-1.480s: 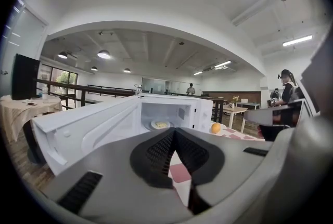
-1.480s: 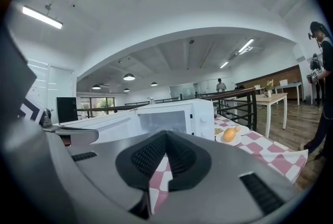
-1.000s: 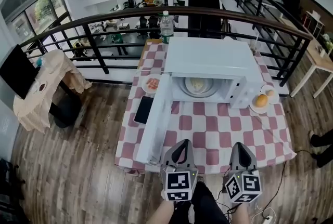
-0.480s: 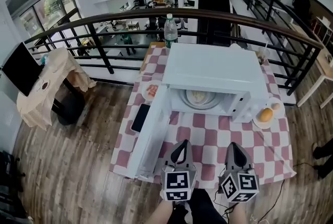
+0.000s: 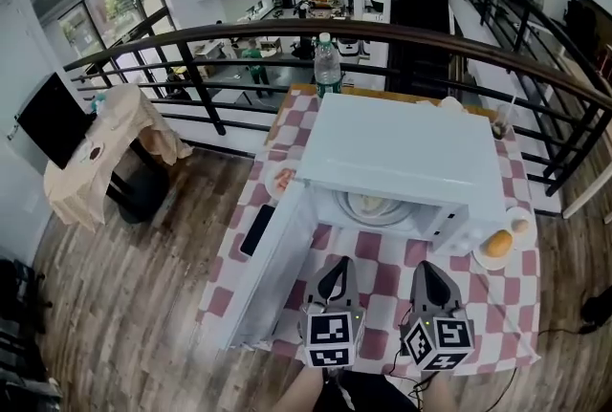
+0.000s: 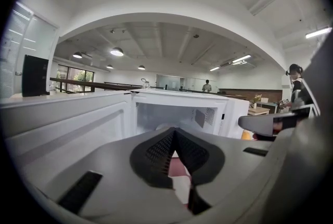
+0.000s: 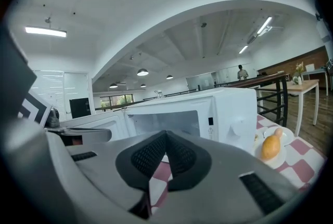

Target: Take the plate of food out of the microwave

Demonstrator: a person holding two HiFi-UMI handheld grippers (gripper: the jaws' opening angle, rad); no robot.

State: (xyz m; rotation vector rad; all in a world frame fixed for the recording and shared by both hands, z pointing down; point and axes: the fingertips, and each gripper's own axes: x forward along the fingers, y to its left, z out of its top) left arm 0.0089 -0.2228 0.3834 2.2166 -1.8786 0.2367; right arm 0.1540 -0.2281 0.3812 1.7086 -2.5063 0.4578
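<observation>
A white microwave [image 5: 402, 152] stands on the red-and-white checked table [image 5: 387, 271], its door [image 5: 273, 267] swung wide open to the left. Inside sits a plate of pale food [image 5: 375, 206]. In the left gripper view the open cavity [image 6: 171, 116] lies straight ahead. My left gripper [image 5: 334, 272] is shut and empty, near the table's front edge below the cavity. My right gripper [image 5: 426, 272] is beside it, also shut and empty. The microwave [image 7: 208, 114] fills the middle of the right gripper view.
A plate with a bread roll [image 5: 499, 244] sits right of the microwave, also seen as a plate with bread roll [image 7: 270, 147]. A small plate of pink food [image 5: 279, 181] and a dark phone [image 5: 256, 228] lie left of the door. A water bottle [image 5: 327, 66] stands behind. A black railing [image 5: 287, 42] runs behind the table.
The head view has shifted, so the table and microwave sit slightly lower and further right in the frame. Both grippers stay shut in about the same place.
</observation>
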